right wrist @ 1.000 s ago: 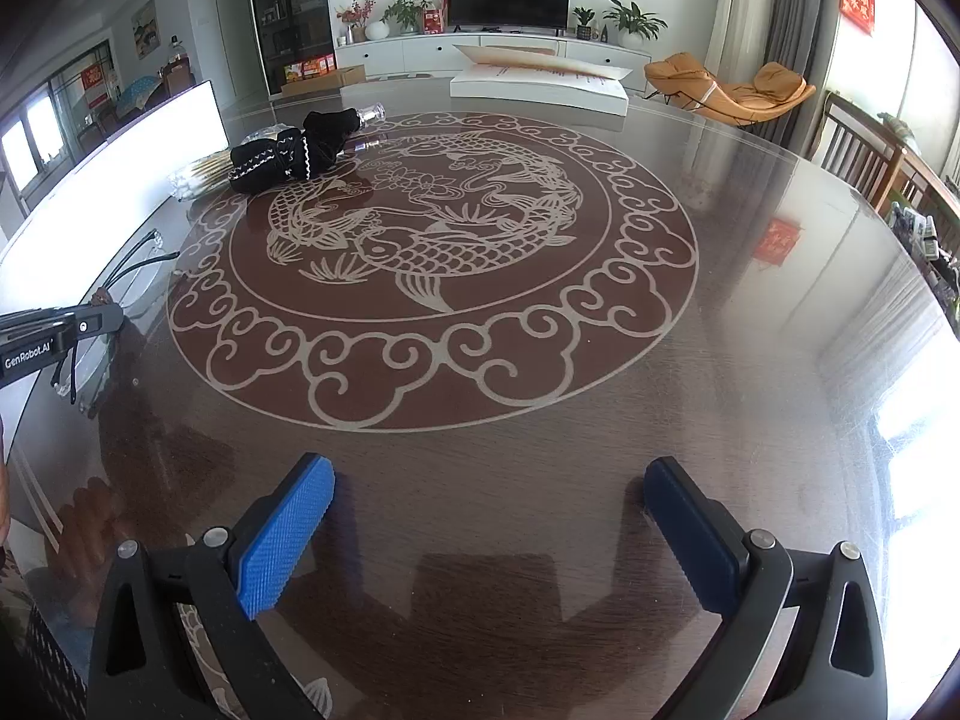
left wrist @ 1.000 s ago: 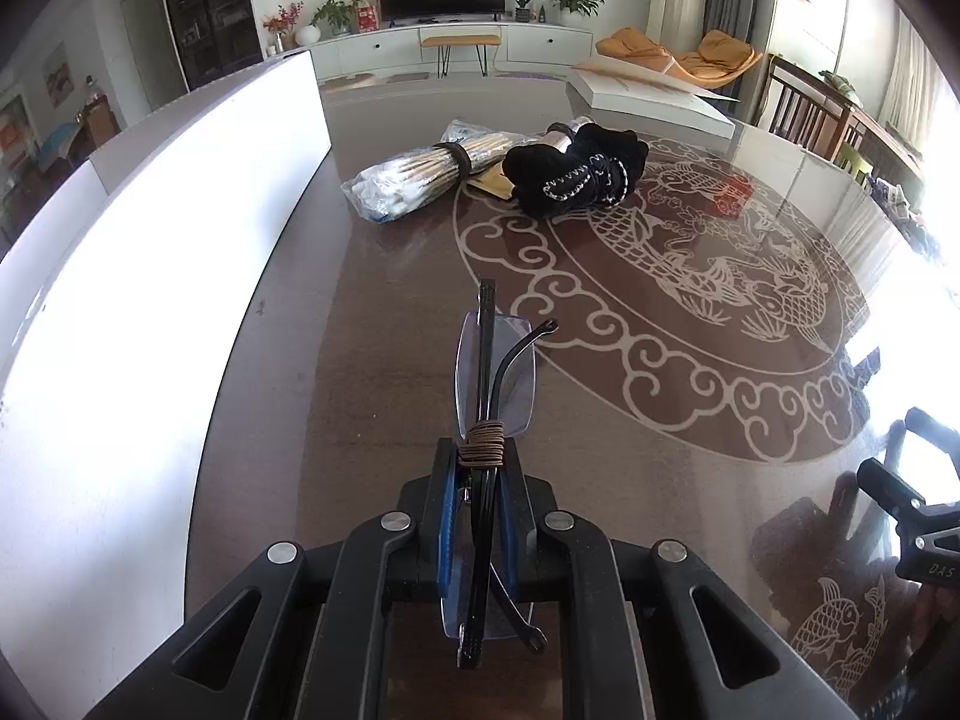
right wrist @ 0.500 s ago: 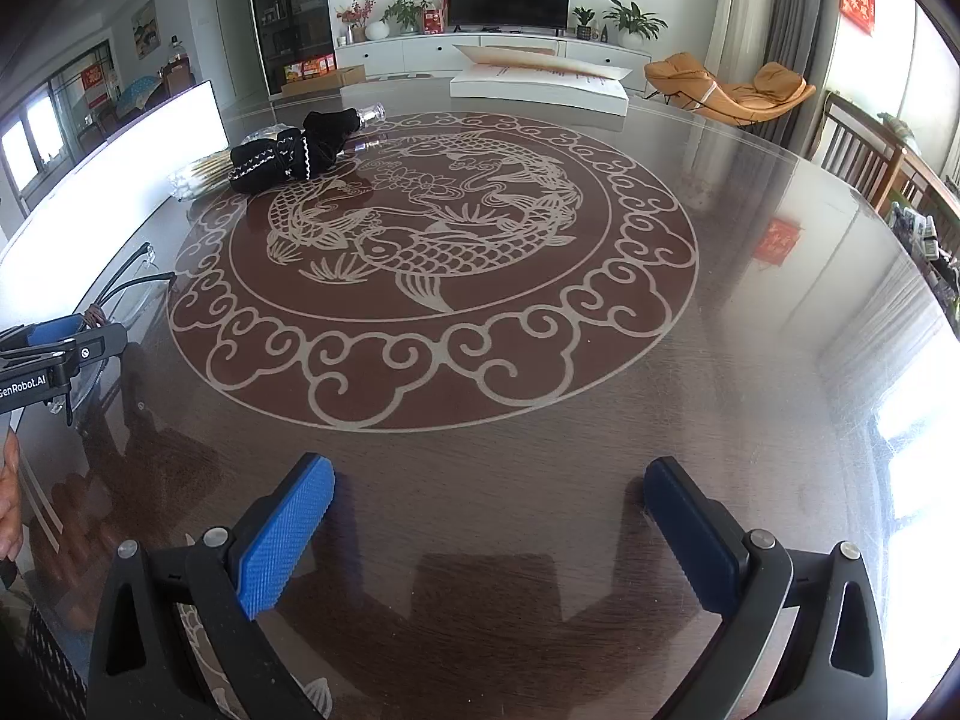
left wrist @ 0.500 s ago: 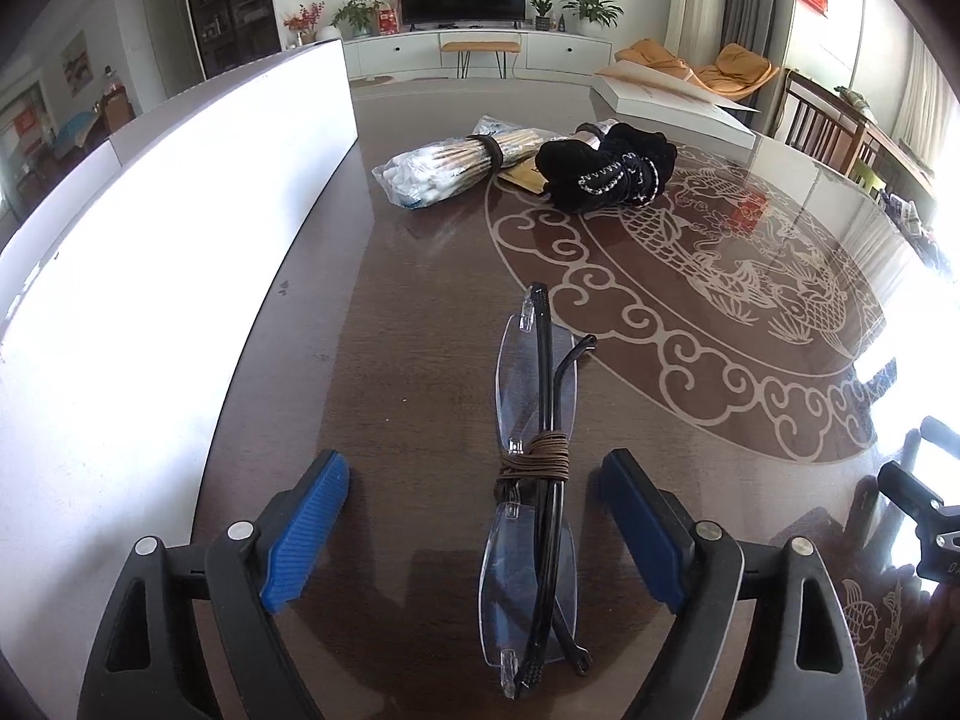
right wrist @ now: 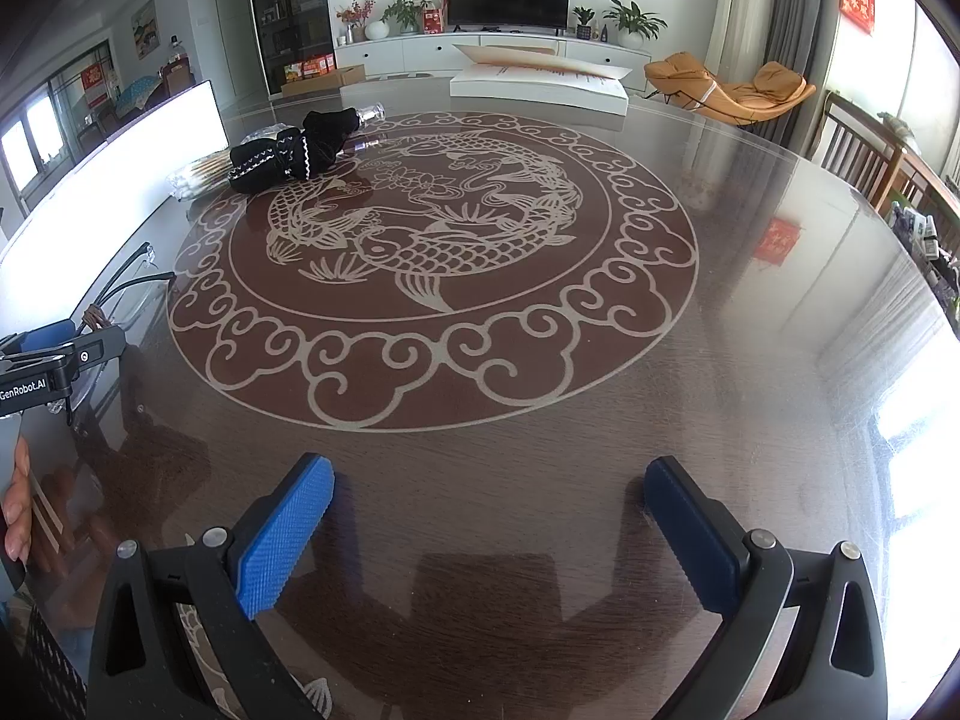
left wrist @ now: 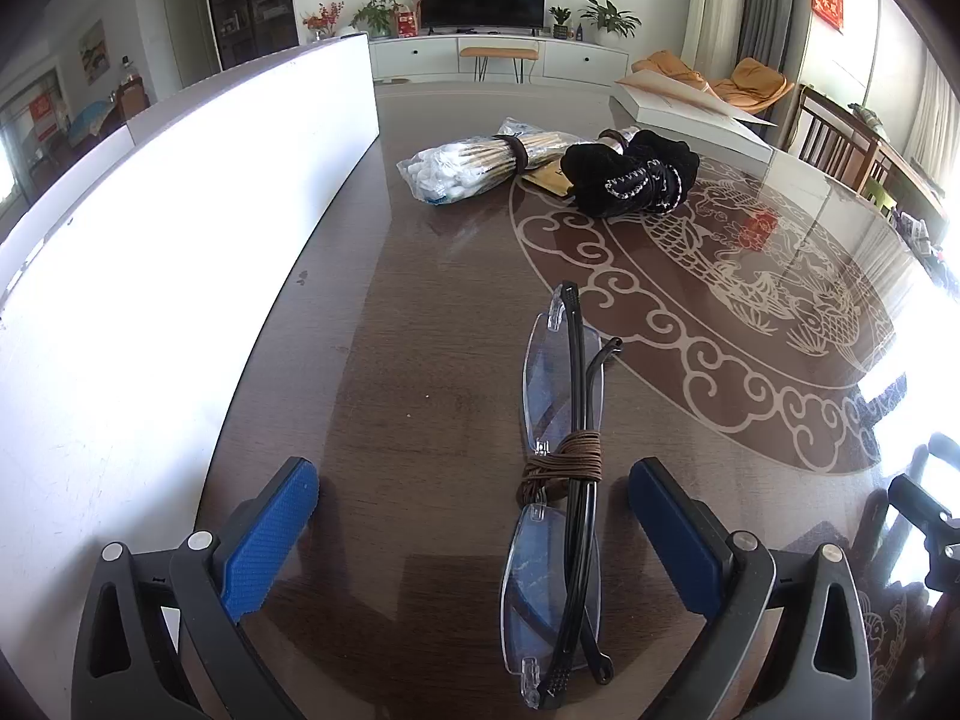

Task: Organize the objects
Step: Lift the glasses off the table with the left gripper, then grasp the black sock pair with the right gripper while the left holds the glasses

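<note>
Folded rimless glasses (left wrist: 564,480) with black arms and a brown cord wound round the middle lie flat on the dark glass-topped table (left wrist: 420,312). My left gripper (left wrist: 471,483) straddles them with its jaws opening wide; the blue pads stand apart from the frame on both sides. The right wrist view shows the glasses (right wrist: 129,276) and the left gripper (right wrist: 54,354) at the far left. My right gripper (right wrist: 489,474) hangs open over bare table with nothing between its fingers.
A bagged bundle of wooden sticks (left wrist: 474,165) and a black cloth bundle (left wrist: 636,174) lie further back. A tall white panel (left wrist: 150,240) runs along the table's left side. A flat white box (right wrist: 540,84) sits at the far edge. Chairs stand at the right.
The left gripper, shut on the glasses a second ago, has spread its jaws and let go. The glasses now lie flat on the table. The right gripper has not moved.
</note>
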{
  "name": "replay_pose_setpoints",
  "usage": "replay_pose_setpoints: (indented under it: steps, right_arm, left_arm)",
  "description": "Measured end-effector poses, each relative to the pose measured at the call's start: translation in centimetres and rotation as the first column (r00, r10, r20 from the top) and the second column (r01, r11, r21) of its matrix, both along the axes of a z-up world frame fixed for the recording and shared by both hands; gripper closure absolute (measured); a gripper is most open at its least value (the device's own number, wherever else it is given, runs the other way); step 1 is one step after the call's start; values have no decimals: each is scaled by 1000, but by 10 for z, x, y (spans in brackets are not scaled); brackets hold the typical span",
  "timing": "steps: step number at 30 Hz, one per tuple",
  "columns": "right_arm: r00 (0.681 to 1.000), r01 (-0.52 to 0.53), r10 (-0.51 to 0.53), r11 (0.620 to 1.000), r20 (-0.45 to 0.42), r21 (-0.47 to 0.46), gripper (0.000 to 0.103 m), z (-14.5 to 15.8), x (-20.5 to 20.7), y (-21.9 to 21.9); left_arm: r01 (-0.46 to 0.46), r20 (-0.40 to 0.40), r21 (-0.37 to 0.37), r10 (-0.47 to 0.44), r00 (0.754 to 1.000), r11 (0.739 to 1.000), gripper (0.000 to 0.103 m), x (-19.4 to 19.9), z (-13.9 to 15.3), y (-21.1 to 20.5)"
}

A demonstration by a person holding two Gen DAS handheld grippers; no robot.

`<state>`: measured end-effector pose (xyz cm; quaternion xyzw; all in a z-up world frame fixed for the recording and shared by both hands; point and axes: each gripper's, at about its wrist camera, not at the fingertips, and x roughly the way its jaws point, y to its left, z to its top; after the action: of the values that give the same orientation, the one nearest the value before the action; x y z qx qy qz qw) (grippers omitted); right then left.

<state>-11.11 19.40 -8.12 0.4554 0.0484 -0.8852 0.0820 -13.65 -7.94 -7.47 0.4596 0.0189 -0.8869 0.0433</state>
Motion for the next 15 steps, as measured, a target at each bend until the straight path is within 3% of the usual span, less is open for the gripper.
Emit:
replay_pose_setpoints:
  steps: [11,15]
  right_arm:
    - [1000,1,-1,1000,4,0,0,0,-1,-1]
    - [991,-45,42,999,128,15,0,3,-32,-13]
  left_arm:
    - [0,0,0,0,1000,1000,0,0,0,0]
    - [2,-1,0,-2,1000,1000,0,1,0,0]
